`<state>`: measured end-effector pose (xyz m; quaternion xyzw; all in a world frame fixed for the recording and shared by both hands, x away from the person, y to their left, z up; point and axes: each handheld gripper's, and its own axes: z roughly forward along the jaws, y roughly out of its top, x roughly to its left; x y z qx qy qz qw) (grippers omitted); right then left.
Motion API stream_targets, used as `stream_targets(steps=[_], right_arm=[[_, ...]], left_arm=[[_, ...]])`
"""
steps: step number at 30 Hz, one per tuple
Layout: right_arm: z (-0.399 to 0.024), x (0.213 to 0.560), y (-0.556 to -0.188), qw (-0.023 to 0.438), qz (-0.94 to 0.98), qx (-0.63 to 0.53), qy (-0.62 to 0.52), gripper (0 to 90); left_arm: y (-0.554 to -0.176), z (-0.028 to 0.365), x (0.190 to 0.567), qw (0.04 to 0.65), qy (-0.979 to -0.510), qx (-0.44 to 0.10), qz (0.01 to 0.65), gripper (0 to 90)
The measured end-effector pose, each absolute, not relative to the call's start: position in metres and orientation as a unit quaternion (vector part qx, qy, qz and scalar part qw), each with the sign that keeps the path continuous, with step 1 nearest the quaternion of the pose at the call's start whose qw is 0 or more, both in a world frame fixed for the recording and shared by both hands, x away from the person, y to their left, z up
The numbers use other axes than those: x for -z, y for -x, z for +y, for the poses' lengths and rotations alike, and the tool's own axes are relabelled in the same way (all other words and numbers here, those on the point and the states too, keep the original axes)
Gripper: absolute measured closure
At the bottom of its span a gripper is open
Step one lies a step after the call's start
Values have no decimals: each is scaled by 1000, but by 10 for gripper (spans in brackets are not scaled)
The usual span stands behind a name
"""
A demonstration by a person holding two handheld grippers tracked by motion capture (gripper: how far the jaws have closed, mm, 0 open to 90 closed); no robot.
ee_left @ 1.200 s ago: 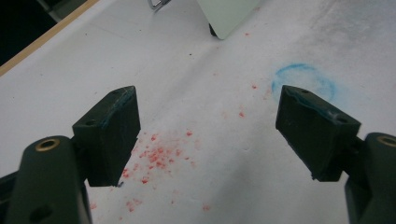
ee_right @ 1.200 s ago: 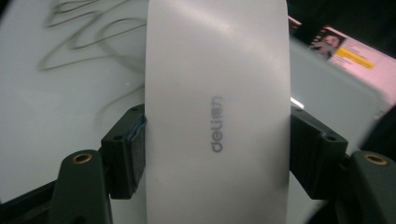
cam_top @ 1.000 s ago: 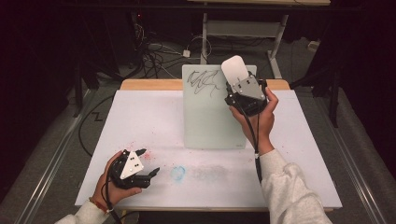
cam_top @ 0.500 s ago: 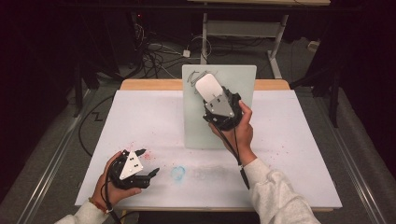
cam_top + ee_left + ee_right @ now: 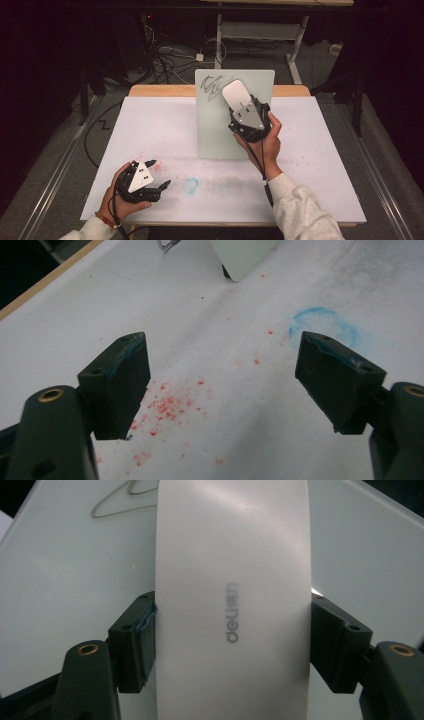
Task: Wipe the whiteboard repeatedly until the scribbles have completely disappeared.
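We log the white eraser (image 5: 232,600) as clamped between the jaws of the right tool (image 5: 236,102); in the right gripper view it rises up the middle of the frame, grey "deli" lettering on its face, both jaws pressed to its sides. In the high view the eraser (image 5: 234,93) sits just above centre, over the upper part of a pale whiteboard (image 5: 212,135) that rests on the bench (image 5: 325,165). A dark scribble (image 5: 212,85) marks the board's upper left, just left of the eraser. We cannot tell whether the eraser touches the board.

Left tool (image 5: 159,175) lies low in the lower left of the high view, held in the hand (image 5: 117,197), well apart from the board. Its jaws stand wide apart with nothing between them. Under them in the left gripper view: red flecks (image 5: 167,407) scattered on the white surface, and a faint blue ring (image 5: 322,325) in the upper right.
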<state>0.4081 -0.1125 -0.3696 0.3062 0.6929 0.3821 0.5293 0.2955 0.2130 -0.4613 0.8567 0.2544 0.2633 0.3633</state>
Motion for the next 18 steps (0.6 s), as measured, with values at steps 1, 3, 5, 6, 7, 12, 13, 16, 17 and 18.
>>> stream_targets(steps=[1,3,5,6,7,12,13,16,17,18], right_arm=[[-112,371,-407,533,692,-378,-308,309],[-109,377,-406,535,694,-374,-303,309],[-104,385,-402,533,705,-366,-291,309],[-101,389,-401,532,710,-362,-284,309],[-97,394,-399,531,715,-359,-279,309],[-86,410,-392,532,734,-338,-252,309],[-86,409,-392,530,735,-339,-253,309],[-89,402,-395,524,738,-344,-251,309],[-90,398,-396,526,735,-345,-254,309],[-92,392,-399,525,730,-351,-261,309]], left_arm=[[-296,213,461,363,-857,-263,254,211],[-296,212,462,363,-857,-263,254,211],[-296,212,462,363,-857,-263,254,211],[-296,212,462,362,-858,-263,253,211],[-296,211,462,362,-858,-263,253,211],[-297,211,462,362,-858,-263,253,211],[-297,211,462,362,-858,-263,253,211],[-297,211,462,363,-857,-263,253,211],[-297,212,462,363,-857,-263,253,211],[-296,211,461,363,-857,-263,253,211]])
